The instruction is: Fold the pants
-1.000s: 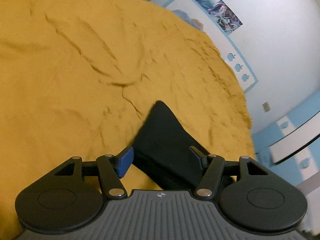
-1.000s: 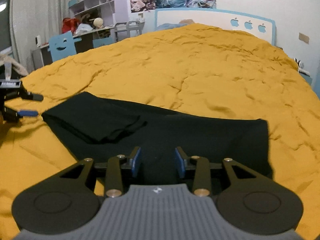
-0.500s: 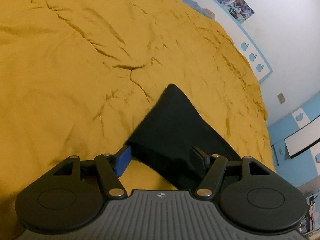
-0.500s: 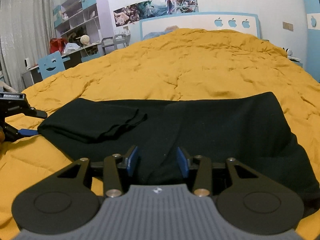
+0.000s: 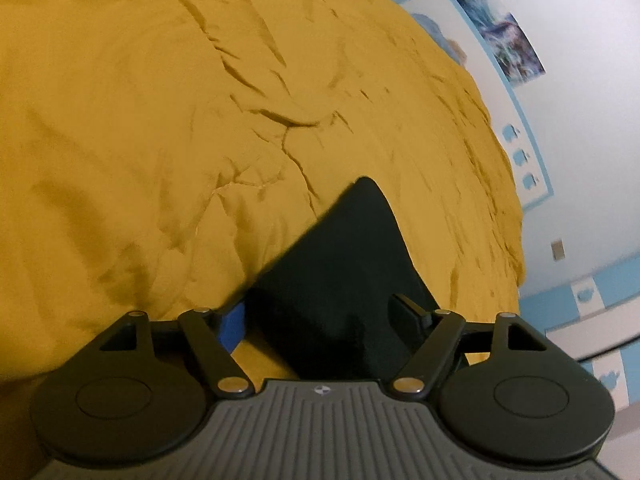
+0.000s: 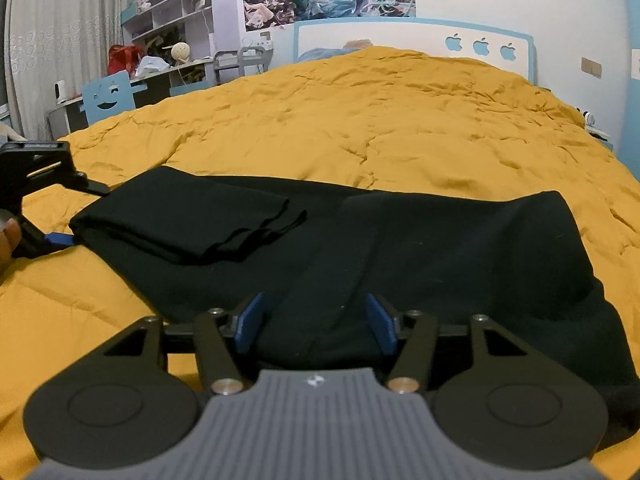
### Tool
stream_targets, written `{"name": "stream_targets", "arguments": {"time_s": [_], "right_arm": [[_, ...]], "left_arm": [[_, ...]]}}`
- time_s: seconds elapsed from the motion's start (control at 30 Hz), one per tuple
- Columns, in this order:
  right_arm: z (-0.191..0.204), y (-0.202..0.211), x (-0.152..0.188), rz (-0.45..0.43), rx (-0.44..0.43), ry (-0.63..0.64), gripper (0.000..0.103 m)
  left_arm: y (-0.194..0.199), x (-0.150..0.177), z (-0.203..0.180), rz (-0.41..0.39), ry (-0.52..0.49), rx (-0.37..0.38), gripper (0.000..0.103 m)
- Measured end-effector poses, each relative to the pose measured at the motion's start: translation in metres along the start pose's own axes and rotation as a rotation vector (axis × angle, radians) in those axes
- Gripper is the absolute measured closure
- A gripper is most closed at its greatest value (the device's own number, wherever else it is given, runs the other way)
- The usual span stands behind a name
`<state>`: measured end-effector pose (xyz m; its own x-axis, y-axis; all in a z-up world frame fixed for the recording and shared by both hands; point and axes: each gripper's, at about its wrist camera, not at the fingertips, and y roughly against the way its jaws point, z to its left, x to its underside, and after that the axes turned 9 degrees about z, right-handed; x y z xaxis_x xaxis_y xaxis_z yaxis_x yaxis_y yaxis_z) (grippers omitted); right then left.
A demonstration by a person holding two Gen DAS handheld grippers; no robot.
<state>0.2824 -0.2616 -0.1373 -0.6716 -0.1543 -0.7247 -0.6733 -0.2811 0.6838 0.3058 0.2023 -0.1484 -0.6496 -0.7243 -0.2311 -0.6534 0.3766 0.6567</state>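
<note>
Black pants [image 6: 440, 248] lie across a yellow bedspread [image 6: 380, 120], with the leg ends folded back over the left part [image 6: 188, 220]. My right gripper [image 6: 316, 326] is open, its blue pads straddling the near edge of the pants. My left gripper [image 5: 324, 318] is open around the folded left end of the pants [image 5: 344, 264]. It also shows in the right wrist view [image 6: 76, 216], one finger above the fold and one blue pad at bed level.
The yellow bedspread [image 5: 160, 120] is wrinkled all around. A headboard with apple cutouts [image 6: 480, 46] stands at the far end. A desk, blue chair [image 6: 108, 98] and shelves stand at the far left.
Both grippers have moved closer to the pants. The right gripper's jaws now straddle the near edge; the left gripper's jaws sit around the folded end. Both stay open.
</note>
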Motion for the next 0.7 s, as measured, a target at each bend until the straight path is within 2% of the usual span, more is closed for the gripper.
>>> {"name": "stream_targets", "arguments": {"time_s": [0.17,0.27,0.3,0.37,0.43,0.5,0.53,0.7], "right_arm": [[0.003,-0.002,0.0,0.007,0.018,0.016,0.049],[0.004,-0.003,-0.001,0.019,0.028,0.018,0.049],[0.005,-0.003,-0.001,0.022,0.033,0.021,0.049],[0.008,-0.005,-0.001,0.028,0.045,0.033,0.048],[0.012,-0.008,-0.001,0.034,0.06,0.051,0.046],[0.017,-0.009,0.0,0.038,0.076,0.073,0.045],[0.018,-0.009,0.0,0.038,0.08,0.078,0.044],[0.014,-0.008,0.001,0.031,0.062,0.059,0.044]], "left_arm": [[-0.004,0.005,-0.01,-0.041,0.022,-0.046,0.014],[-0.003,0.005,-0.007,-0.058,0.053,-0.05,0.031],[-0.004,0.004,-0.005,-0.061,0.062,-0.051,0.041],[-0.005,0.003,-0.003,-0.054,0.067,-0.048,0.052],[-0.006,0.002,-0.001,-0.043,0.071,-0.028,0.069],[-0.005,0.002,0.001,-0.035,0.081,0.008,0.081],[-0.004,0.003,0.001,-0.038,0.081,0.019,0.084],[0.001,0.01,-0.009,-0.08,0.02,0.008,0.086]]}}
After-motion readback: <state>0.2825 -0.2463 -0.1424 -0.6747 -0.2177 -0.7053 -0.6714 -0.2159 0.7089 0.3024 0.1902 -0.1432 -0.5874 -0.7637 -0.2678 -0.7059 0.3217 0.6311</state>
